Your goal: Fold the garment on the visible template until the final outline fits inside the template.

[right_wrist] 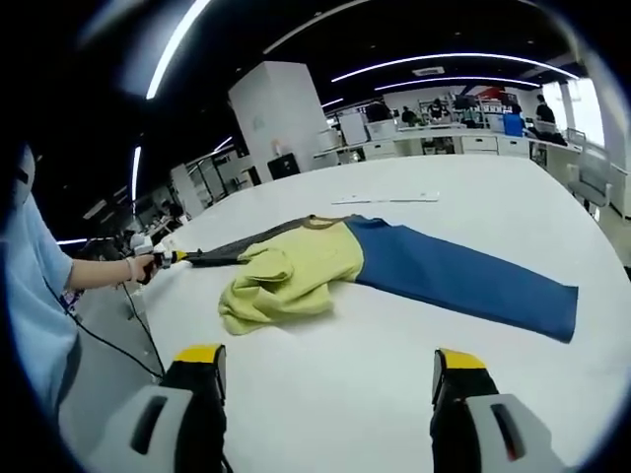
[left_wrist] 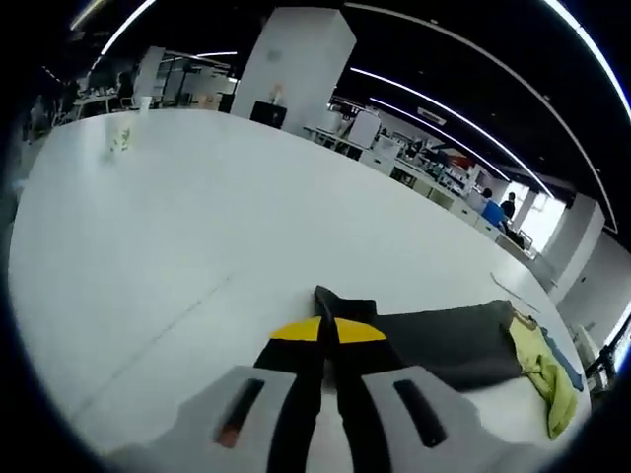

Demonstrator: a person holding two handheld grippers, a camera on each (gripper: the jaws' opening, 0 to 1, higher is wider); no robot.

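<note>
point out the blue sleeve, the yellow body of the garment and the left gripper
blue sleeve [right_wrist: 463, 281]: right gripper view, middle of the flat sleeve
yellow body [right_wrist: 291, 276]: right gripper view, bunched centre
left gripper [left_wrist: 326, 330]: left gripper view, closed tips pinching the grey sleeve [left_wrist: 449, 340]

A broad white table sits in a dim open office; ceiling light strips, a white pillar and desks stand beyond.

Bare bench lies between the right gripper and the garment. Beyond the garment, a flat strip lies on the bench.
</note>
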